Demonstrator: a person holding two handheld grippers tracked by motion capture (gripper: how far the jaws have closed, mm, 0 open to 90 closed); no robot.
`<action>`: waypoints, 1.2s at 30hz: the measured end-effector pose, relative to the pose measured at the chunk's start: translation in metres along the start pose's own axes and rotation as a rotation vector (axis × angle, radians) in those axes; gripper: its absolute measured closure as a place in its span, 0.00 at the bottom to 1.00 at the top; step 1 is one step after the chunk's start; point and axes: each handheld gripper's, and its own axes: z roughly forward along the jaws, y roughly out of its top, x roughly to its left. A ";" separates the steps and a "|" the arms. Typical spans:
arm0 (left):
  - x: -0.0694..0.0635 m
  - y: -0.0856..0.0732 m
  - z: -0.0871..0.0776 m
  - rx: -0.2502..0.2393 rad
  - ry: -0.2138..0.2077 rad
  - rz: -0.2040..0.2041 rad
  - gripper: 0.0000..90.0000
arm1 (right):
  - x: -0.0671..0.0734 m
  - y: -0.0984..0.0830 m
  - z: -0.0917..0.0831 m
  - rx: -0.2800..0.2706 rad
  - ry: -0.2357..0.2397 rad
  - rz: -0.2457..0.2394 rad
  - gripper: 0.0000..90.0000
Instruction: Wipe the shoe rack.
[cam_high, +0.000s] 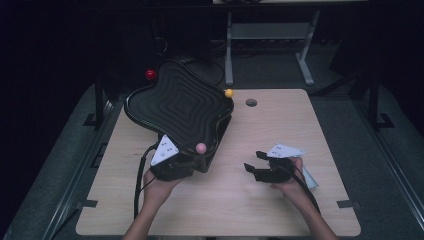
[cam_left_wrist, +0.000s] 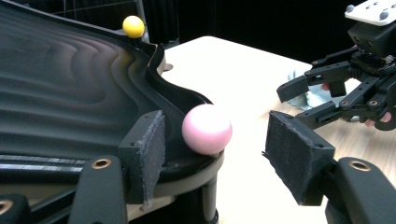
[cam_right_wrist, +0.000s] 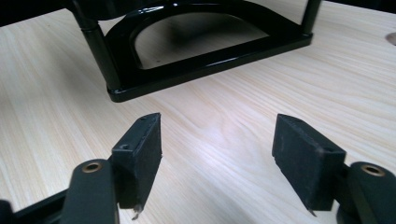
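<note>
High view, tray: a black wavy tray (cam_high: 177, 102) on a black stand sits tilted at the far left of the tabletop (cam_high: 280, 210), with a red ball (cam_high: 150, 74), a yellow ball (cam_high: 229, 92) and a pink ball (cam_high: 200, 147) on its rim.
High view, left gripper (cam_high: 187, 159): at the tray's near edge, just beside the pink ball.
High view, right gripper (cam_high: 254, 162): well apart from the tray, over bare wood, jaws spread and empty.
Left gripper view, jaws: wide apart; the pink ball (cam_left_wrist: 207, 129) lies between the pads (cam_left_wrist: 152, 144), neither pad pressing on it.
Left gripper view, far side: the right gripper (cam_left_wrist: 292, 102) hangs open.
Right gripper view, jaws: fully spread over wood, holding nothing; the stand's base (cam_right_wrist: 210, 58) is ahead.
</note>
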 end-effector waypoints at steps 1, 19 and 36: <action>0.000 0.001 0.002 0.003 0.001 0.004 0.41 | -0.002 -0.001 -0.002 -0.004 -0.004 0.003 0.36; 0.001 0.001 0.025 0.047 0.019 0.004 0.59 | -0.018 -0.008 -0.016 -0.047 -0.041 0.047 0.36; 0.000 -0.004 0.015 0.050 -0.015 -0.002 0.67 | -0.019 0.005 -0.014 -0.042 -0.058 0.036 0.37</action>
